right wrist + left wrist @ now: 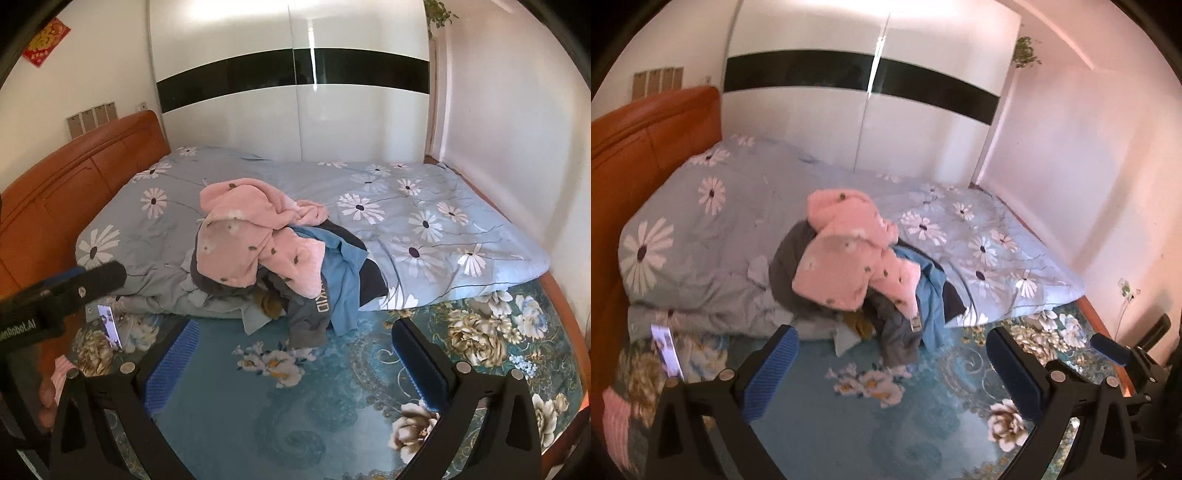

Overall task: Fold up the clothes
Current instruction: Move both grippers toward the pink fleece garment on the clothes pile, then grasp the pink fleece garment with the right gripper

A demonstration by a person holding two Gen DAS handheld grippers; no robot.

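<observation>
A heap of clothes lies mid-bed against the folded quilt: a pink fleece top with small dark spots (849,251) (251,236) on top, a blue garment (931,295) (341,284), a grey garment (899,338) (308,323) hanging down in front, and dark pieces under them. My left gripper (890,363) is open and empty above the floral sheet, short of the heap. My right gripper (295,363) is also open and empty, at a similar distance. The left gripper's body shows at the left edge of the right wrist view (66,295).
A light-blue daisy quilt (424,221) is bunched across the far half of the bed. The teal floral sheet (280,417) covers the near half. A lit phone (110,325) leans at the left near the orange headboard (74,184). A white wardrobe (295,110) stands behind.
</observation>
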